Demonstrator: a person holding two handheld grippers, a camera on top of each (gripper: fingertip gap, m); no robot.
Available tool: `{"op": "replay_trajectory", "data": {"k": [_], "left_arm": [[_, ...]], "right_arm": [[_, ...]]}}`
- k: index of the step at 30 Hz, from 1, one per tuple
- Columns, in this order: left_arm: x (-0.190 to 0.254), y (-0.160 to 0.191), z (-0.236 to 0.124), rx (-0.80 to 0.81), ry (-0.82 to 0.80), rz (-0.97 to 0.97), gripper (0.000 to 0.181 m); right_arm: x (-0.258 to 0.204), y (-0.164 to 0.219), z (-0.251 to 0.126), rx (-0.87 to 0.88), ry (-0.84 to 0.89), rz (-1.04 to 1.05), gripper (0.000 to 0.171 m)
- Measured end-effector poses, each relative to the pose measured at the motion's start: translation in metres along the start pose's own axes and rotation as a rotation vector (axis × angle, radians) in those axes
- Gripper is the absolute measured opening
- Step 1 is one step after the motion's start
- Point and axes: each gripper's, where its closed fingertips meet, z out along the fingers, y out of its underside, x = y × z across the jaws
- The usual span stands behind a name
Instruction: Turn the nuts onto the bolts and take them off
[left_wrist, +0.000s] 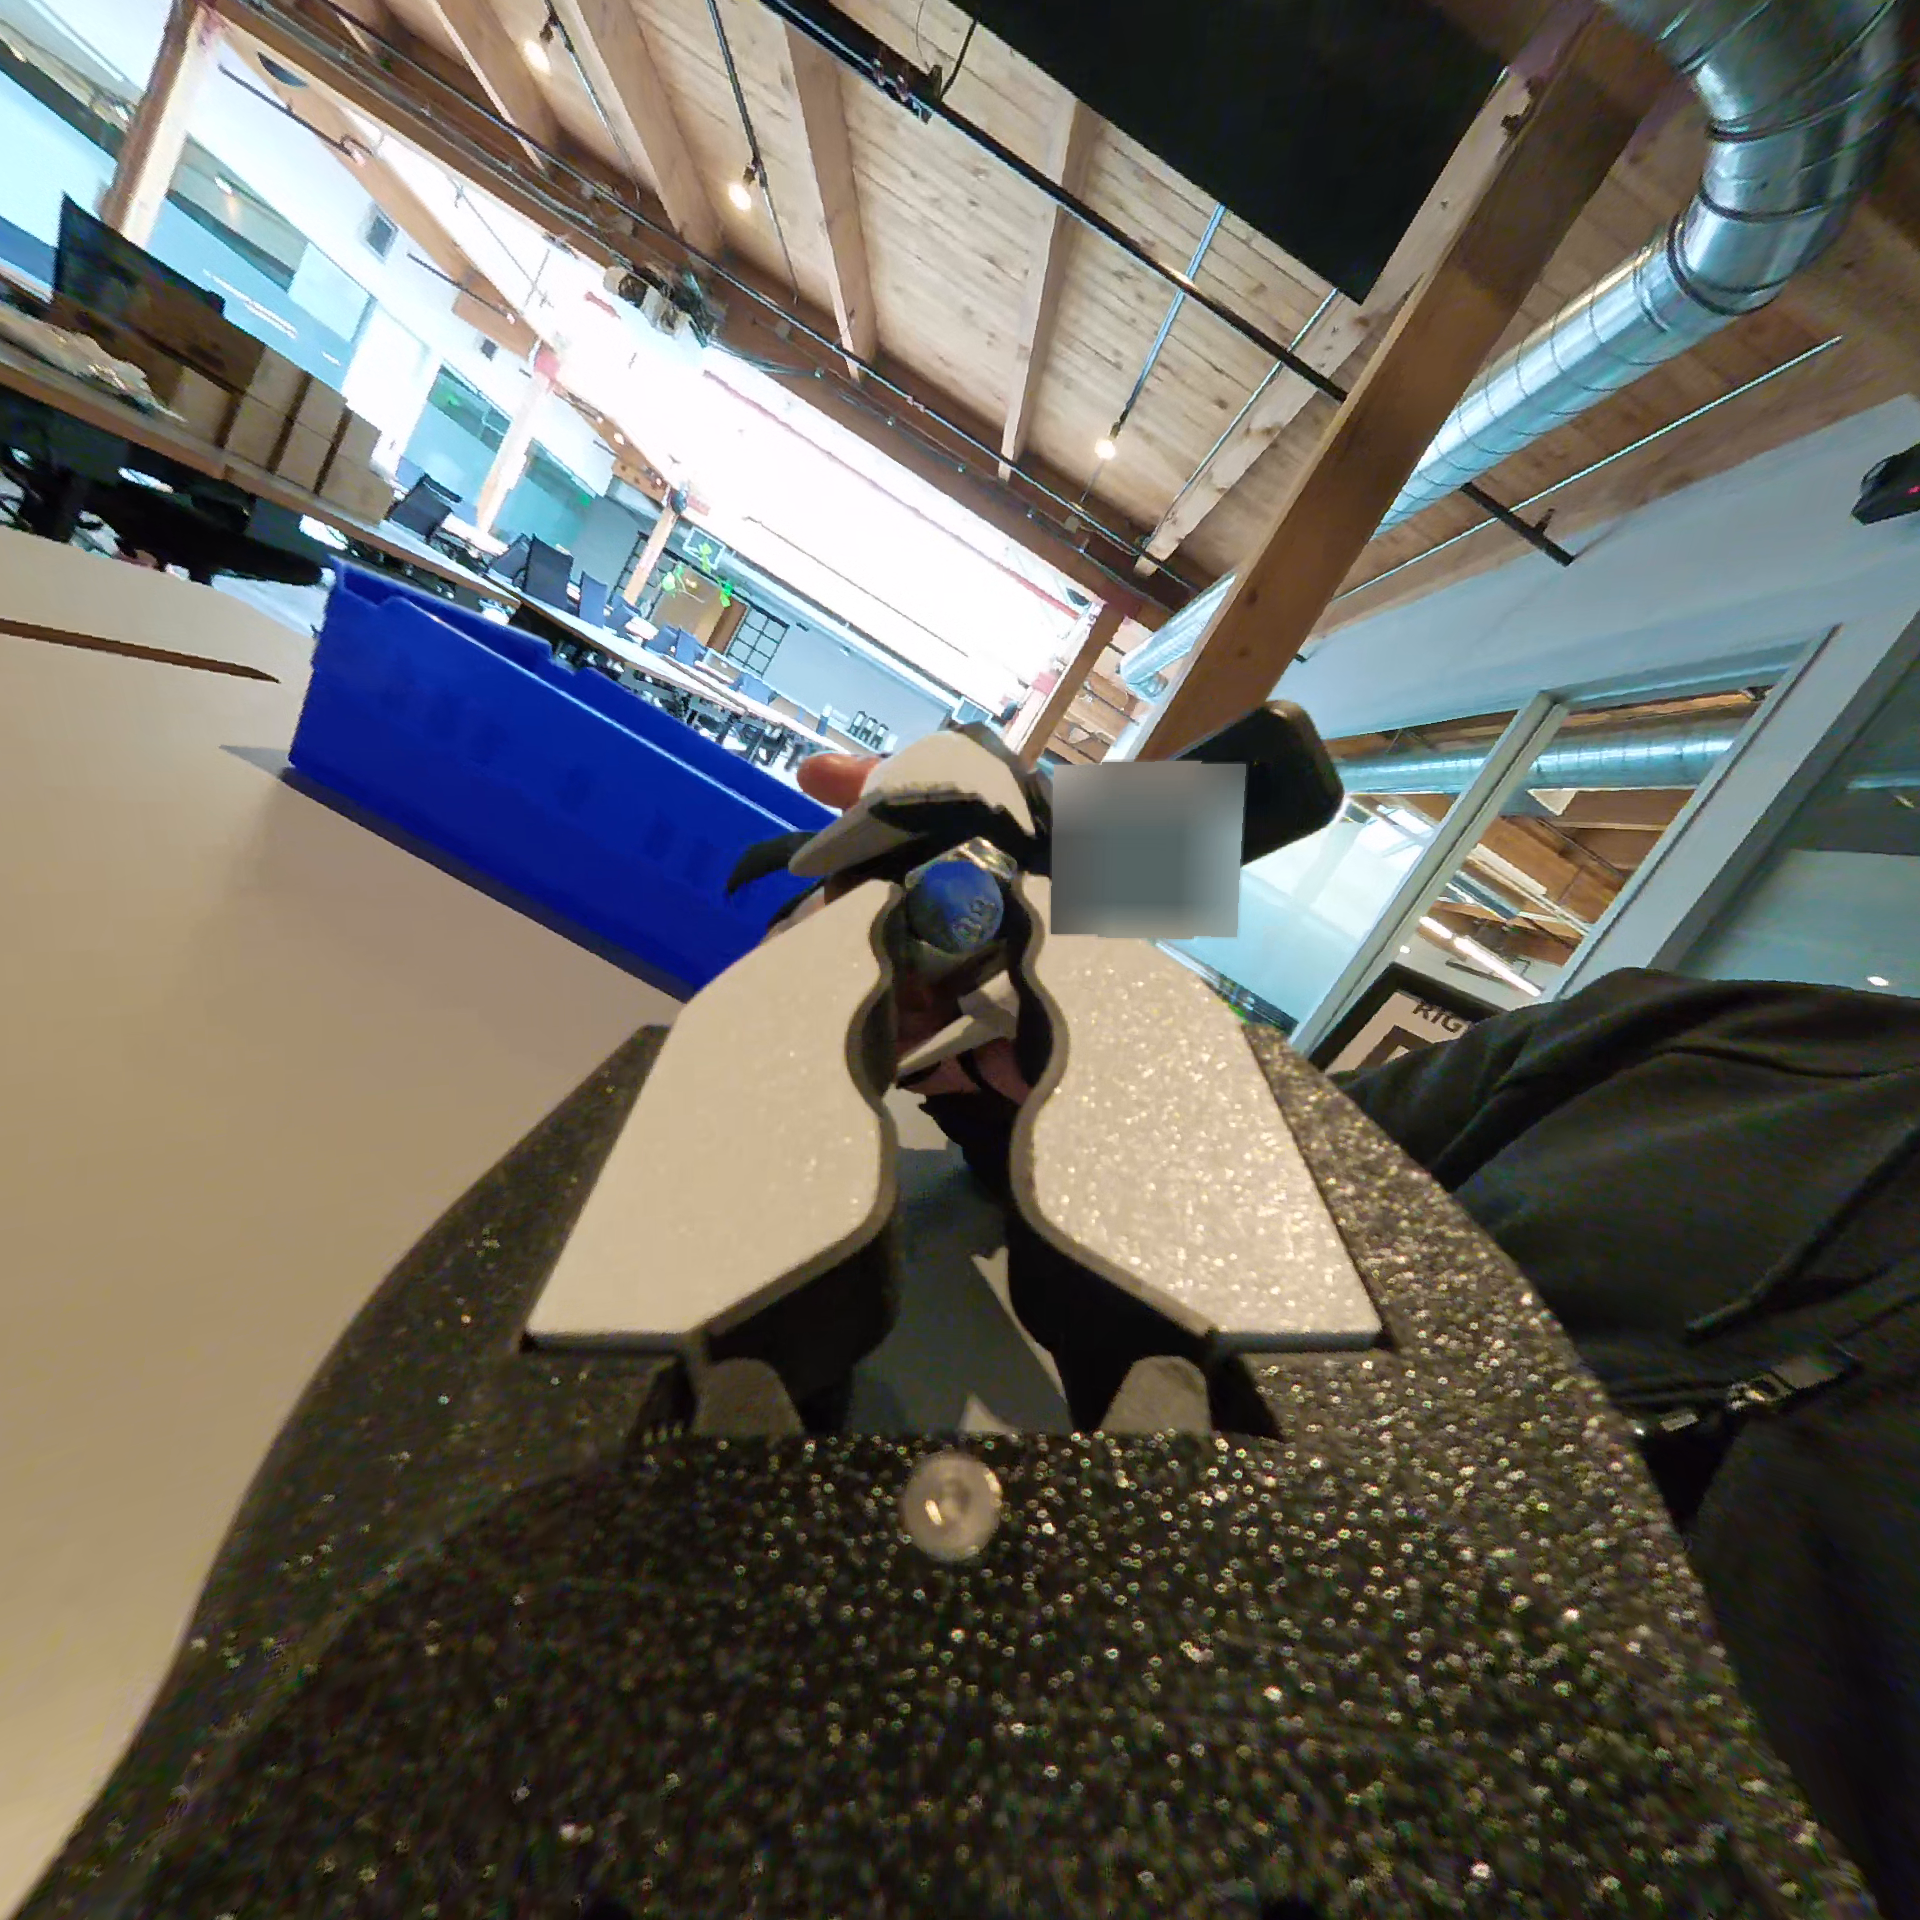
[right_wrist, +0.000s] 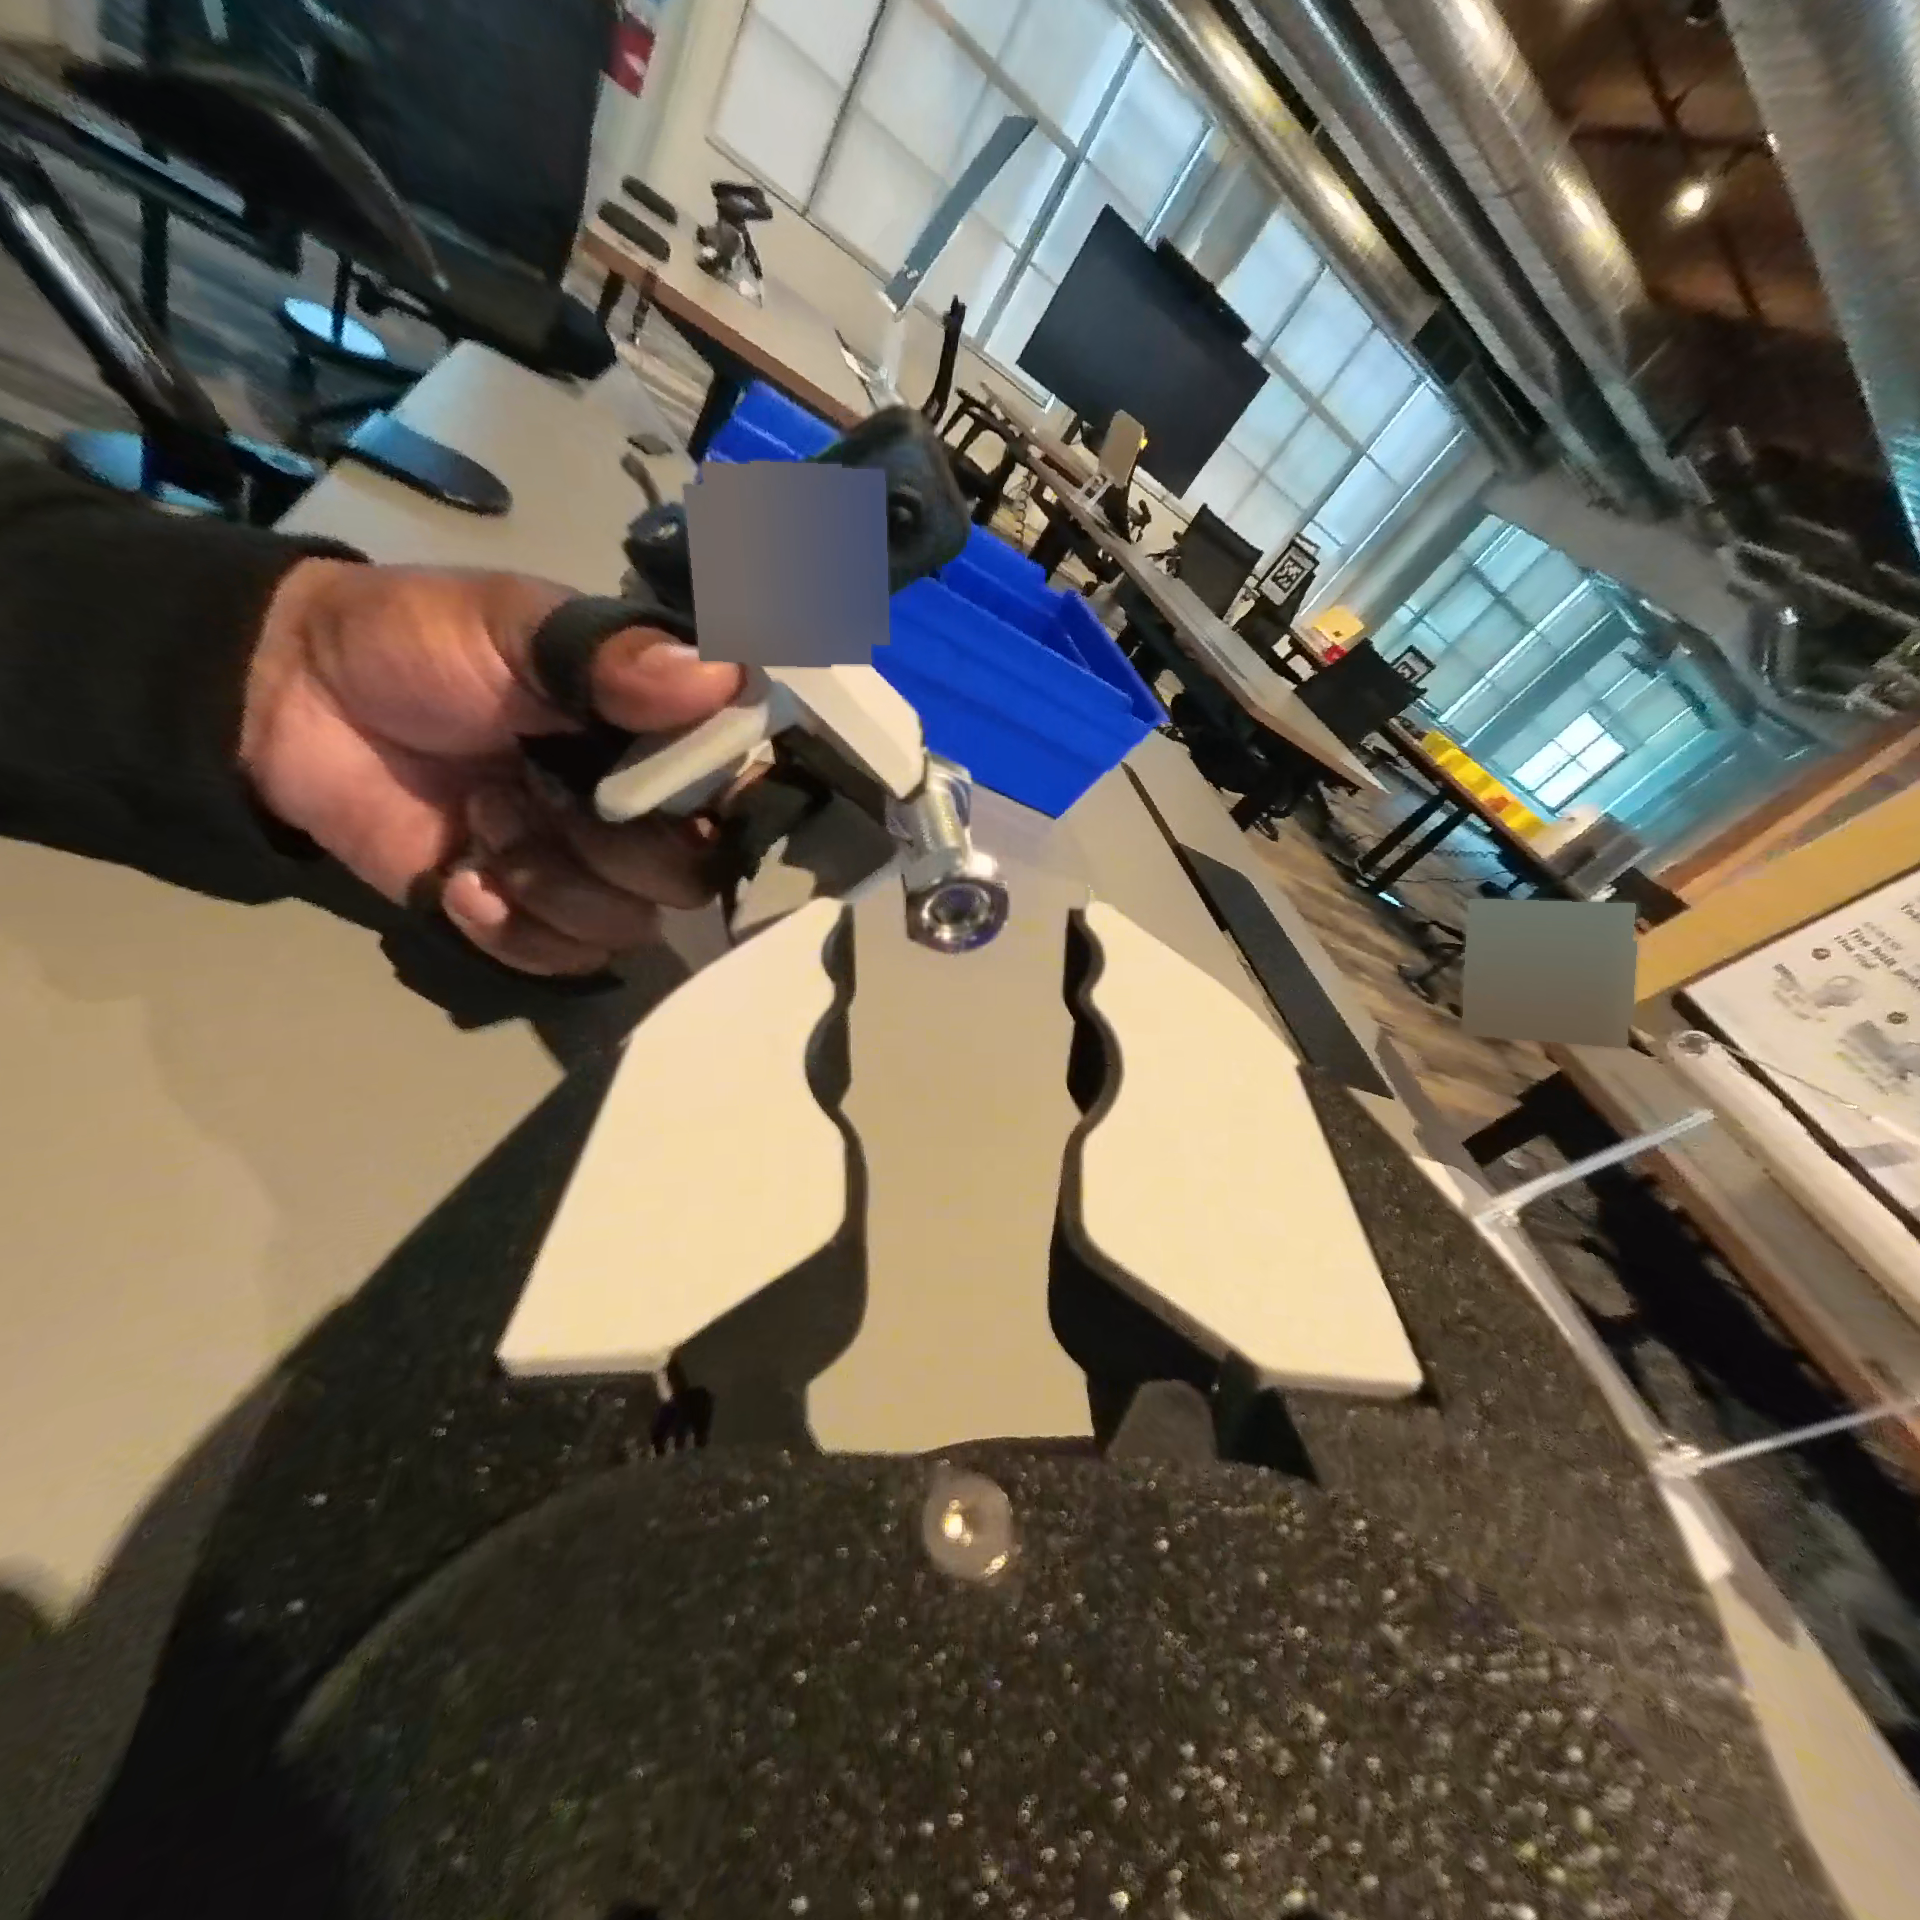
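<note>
My left gripper (left_wrist: 951, 883) is shut on a silver bolt (left_wrist: 956, 920) whose head is marked blue. In the right wrist view the left gripper (right_wrist: 883, 800) holds the bolt (right_wrist: 935, 816) in the air above the table, shaft pointing at the camera. A silver nut (right_wrist: 954, 912) sits on the end of the shaft. My right gripper (right_wrist: 956, 940) is open, with the nut in the gap at its fingertips; neither finger touches it. The right gripper also shows just beyond the bolt in the left wrist view (left_wrist: 925, 810).
A blue plastic bin (left_wrist: 520, 727) stands on the pale table (left_wrist: 208, 935) behind the grippers, and shows in the right wrist view too (right_wrist: 997, 675). A person's hand (right_wrist: 416, 727) holds the left gripper. A dark sleeve (left_wrist: 1662, 1143) is at the right. Both grippers' tips are close together, under 4 cm apart.
</note>
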Motion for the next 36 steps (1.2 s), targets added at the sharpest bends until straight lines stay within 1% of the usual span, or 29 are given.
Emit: {"op": "replay_trajectory", "data": {"k": [1,3,5,6,8,10,11,13,15,17,19,22,23,25,28,30,31,33,34,36], "left_arm": [[-0.001,0.002,0.001,-0.008,0.000,-0.009,0.017],[-0.002,0.005,0.002,-0.031,-0.004,-0.012,0.017],[-0.001,0.005,0.002,-0.037,-0.012,0.008,0.017],[-0.002,0.006,0.001,-0.045,-0.027,0.024,0.017],[-0.004,0.007,0.001,-0.065,-0.060,0.068,0.017],[-0.003,0.007,0.002,-0.078,-0.079,0.116,0.017],[-0.002,0.006,0.003,-0.078,-0.084,0.132,0.017],[-0.001,0.003,0.002,-0.053,-0.082,0.134,0.017],[-0.003,-0.001,0.000,-0.020,-0.082,0.110,0.017],[-0.004,-0.005,-0.003,0.006,-0.073,0.084,0.017],[-0.003,-0.007,-0.005,0.025,-0.056,0.058,0.016],[-0.003,-0.006,-0.005,0.033,-0.034,0.025,0.017],[-0.003,-0.006,-0.005,0.034,-0.028,0.017,0.017],[-0.002,-0.006,-0.005,0.038,-0.016,0.005,0.017],[-0.002,-0.005,-0.004,0.031,-0.005,-0.005,0.017],[-0.001,-0.002,-0.003,0.017,0.003,-0.014,0.017],[-0.001,-0.001,-0.002,0.011,0.007,-0.018,0.017],[-0.001,0.001,-0.001,-0.001,0.007,-0.017,0.017],[-0.001,0.000,-0.001,0.000,0.008,-0.013,0.017],[-0.002,0.000,-0.001,-0.008,-0.013,0.009,0.017]], "right_arm": [[-0.001,0.001,0.001,-0.010,0.003,-0.019,0.036],[-0.005,0.000,0.000,-0.009,-0.010,-0.032,0.019],[-0.008,0.000,0.001,-0.013,-0.061,0.053,0.018],[-0.009,0.001,0.001,-0.017,-0.101,0.139,0.018],[-0.011,0.003,0.001,-0.003,-0.202,0.376,0.018],[-0.012,0.001,0.000,0.044,-0.318,0.638,0.018],[-0.013,-0.001,0.000,0.070,-0.364,0.735,0.018],[-0.012,-0.005,0.000,0.124,-0.391,0.814,0.022],[-0.015,-0.007,0.003,0.118,-0.368,0.757,0.037],[-0.018,-0.001,0.007,0.054,-0.295,0.594,0.048],[-0.018,0.004,0.010,0.001,-0.197,0.385,0.053],[-0.015,0.006,0.011,-0.042,-0.065,0.111,0.055],[-0.014,0.005,0.012,-0.051,-0.029,0.043,0.056],[-0.011,0.005,0.011,-0.063,0.018,-0.016,0.058],[-0.007,0.003,0.009,-0.049,0.041,-0.023,0.054],[-0.004,0.000,0.006,-0.032,0.053,-0.032,0.049],[-0.004,-0.002,0.005,-0.022,0.054,-0.039,0.044],[-0.007,-0.004,0.003,-0.009,0.033,-0.049,0.023],[-0.007,-0.003,0.003,-0.011,0.024,-0.040,0.018],[-0.009,-0.002,0.003,-0.013,-0.027,0.060,0.018]]}}
